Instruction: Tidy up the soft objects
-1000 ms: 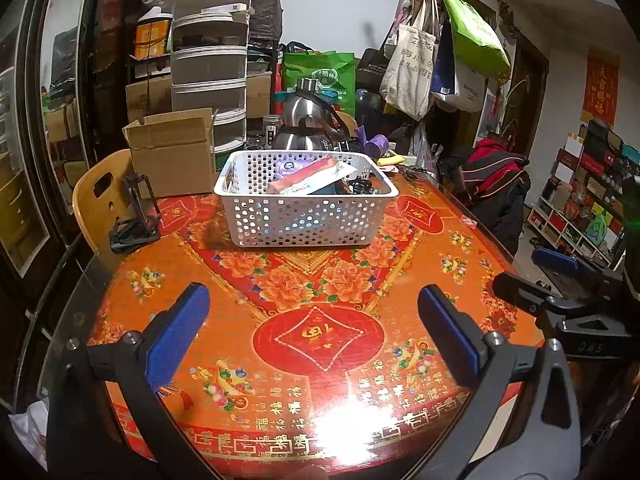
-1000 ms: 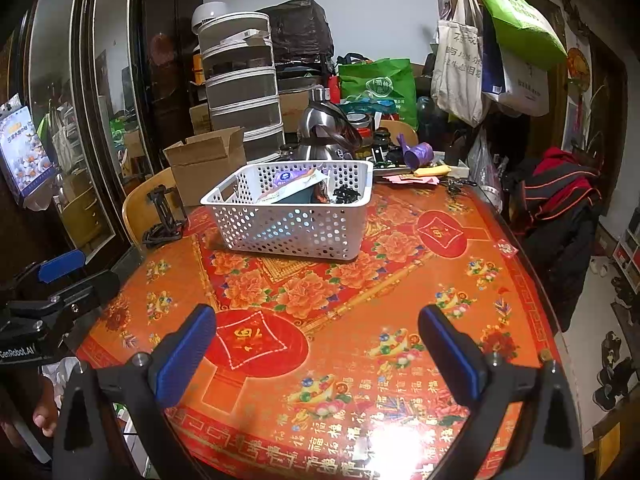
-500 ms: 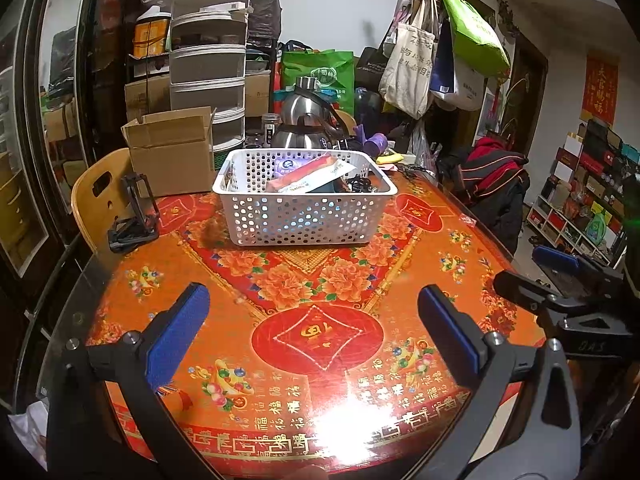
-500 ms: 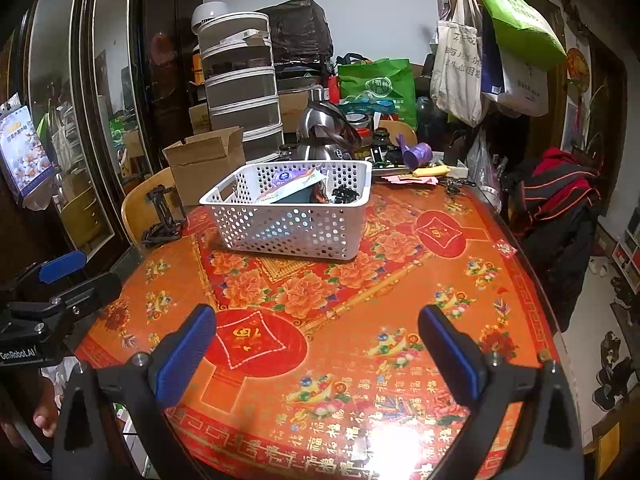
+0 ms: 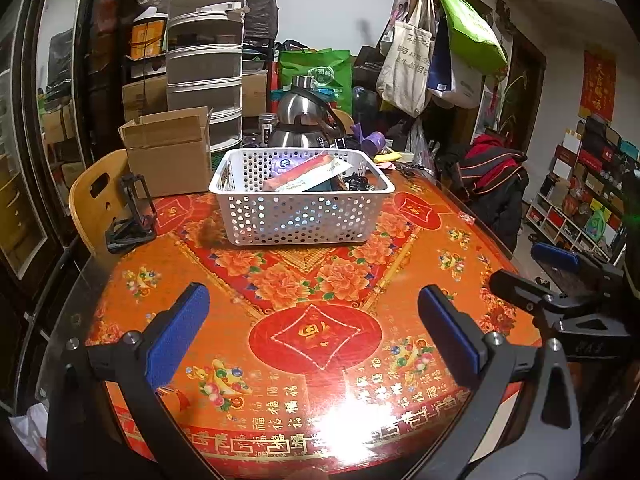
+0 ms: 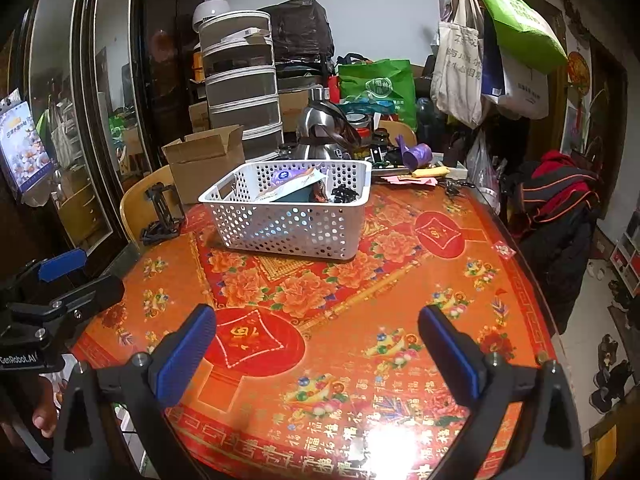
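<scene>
Hovering low over the near edge of the tabletop (image 5: 320, 412), the left tongs (image 5: 314, 332) stand spread wide with nothing between their blue pads. The right tongs (image 6: 318, 344) hang likewise over the near edge, wide apart and empty, pointing toward the far side. Each pair shows at the edge of the other's view, the right tongs at the far right of the left wrist view and the left tongs at the far left of the right wrist view.

Between the tongs and the basket lies only the red and orange flowered cloth (image 5: 300, 280), with a bright glare near the front. At the left edge a black phone stand (image 5: 132, 216) sits on the tabletop, beside a yellow chair back (image 5: 90, 208).

Farther off, near the middle of the tabletop, stands a white perforated basket (image 6: 288, 228). Inside it lie a flat packet (image 5: 312, 174) leaning across, a blue-labelled pouch (image 5: 284, 165) behind it, and a tangle of small black items (image 6: 344, 193) at the right end. Beyond the basket stand a cardboard box (image 5: 168, 152), a steel kettle (image 5: 300, 120) and stacked drawers (image 5: 206, 68).
</scene>
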`<state>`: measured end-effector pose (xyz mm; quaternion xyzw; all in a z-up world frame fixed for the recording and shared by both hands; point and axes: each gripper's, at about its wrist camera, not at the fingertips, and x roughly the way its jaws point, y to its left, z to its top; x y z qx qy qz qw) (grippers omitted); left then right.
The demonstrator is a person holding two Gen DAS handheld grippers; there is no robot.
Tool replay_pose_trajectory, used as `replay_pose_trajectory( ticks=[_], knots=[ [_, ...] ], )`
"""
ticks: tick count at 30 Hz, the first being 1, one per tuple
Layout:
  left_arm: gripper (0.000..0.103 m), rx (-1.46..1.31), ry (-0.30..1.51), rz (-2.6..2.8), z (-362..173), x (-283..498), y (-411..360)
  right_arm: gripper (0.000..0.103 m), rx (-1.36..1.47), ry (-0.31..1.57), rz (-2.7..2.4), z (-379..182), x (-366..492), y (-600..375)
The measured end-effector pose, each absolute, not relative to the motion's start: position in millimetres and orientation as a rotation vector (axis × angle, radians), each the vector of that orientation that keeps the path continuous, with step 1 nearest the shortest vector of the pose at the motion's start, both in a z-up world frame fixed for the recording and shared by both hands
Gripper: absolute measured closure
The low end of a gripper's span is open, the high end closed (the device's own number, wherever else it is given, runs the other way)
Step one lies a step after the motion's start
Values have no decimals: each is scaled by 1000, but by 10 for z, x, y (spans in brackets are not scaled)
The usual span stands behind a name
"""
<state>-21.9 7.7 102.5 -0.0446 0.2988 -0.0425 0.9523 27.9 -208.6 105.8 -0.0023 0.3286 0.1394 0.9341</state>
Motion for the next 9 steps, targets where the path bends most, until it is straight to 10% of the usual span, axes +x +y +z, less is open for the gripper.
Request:
replay_pose_trajectory(
  ticks=[9],
  knots=[
    [0, -84, 587, -75, 1035, -223, 120, 2, -2, 675, 285, 1055, 283, -2081]
  ],
)
